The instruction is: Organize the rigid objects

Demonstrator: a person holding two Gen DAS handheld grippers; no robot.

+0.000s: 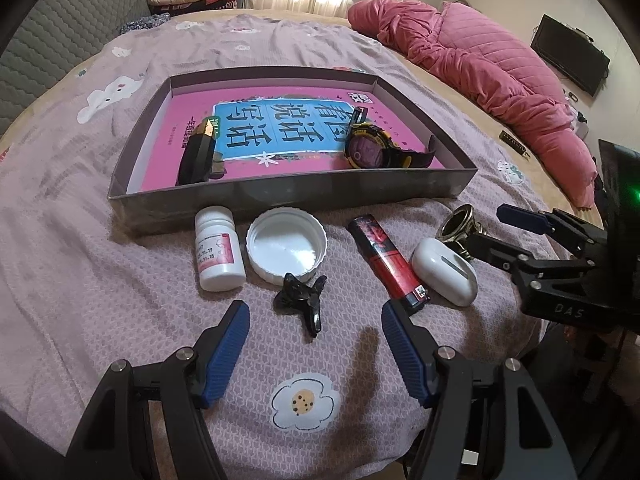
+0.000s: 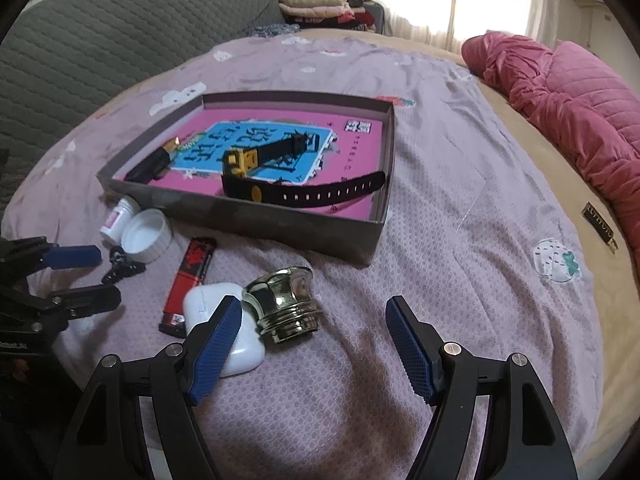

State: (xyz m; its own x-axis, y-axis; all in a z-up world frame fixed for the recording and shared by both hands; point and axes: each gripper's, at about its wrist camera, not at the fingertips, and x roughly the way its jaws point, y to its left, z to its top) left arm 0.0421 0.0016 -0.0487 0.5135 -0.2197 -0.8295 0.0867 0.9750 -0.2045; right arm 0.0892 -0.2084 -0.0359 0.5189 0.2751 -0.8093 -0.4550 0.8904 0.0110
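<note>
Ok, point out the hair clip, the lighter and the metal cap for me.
hair clip [image 1: 301,298]: left wrist view, on its black body.
lighter [image 1: 386,258]: left wrist view, middle of its red side.
metal cap [image 2: 285,304]: right wrist view, on its shiny faceted side.

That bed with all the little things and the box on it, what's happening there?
A person with a gripper in each hand is tidying small things into the shallow box. A watch and a book are already inside. The left gripper, open, hovers by a black hair clip; the right gripper, also open, hovers by a metal cap. Neither holds anything.
</note>
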